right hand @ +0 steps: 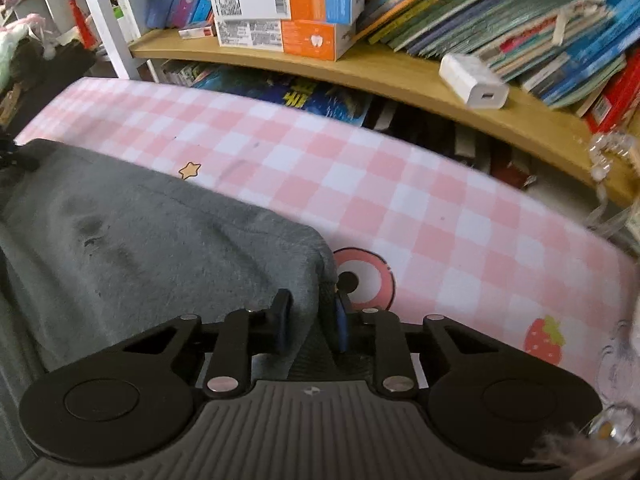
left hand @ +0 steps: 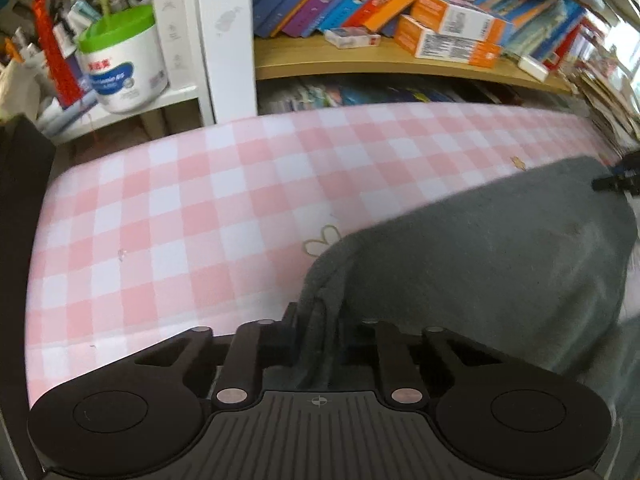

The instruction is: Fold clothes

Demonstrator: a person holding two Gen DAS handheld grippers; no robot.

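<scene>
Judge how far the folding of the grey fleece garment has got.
Barely begun: the grey fleece garment lies spread on the pink checked cloth, no fold showing. In hand: the left gripper and right gripper each pinch a near corner. Every fold remains.

The left wrist camera sits just behind its hand-held gripper (left hand: 318,320), looking forward and steeply down, close over the pink-checked surface (left hand: 180,216); the grey garment (left hand: 480,264) fills its lower right, and white shelving with a green-lidded tub (left hand: 122,64) stands at its upper left. The right wrist camera sits likewise behind its own hand-held gripper (right hand: 312,320), tilted down and equally near, with the garment (right hand: 160,240) at its lower left; both views share the garment, the checked surface, and the wooden bookshelf (left hand: 360,66) with its orange boxes (right hand: 288,12) beyond the far edge.
</scene>
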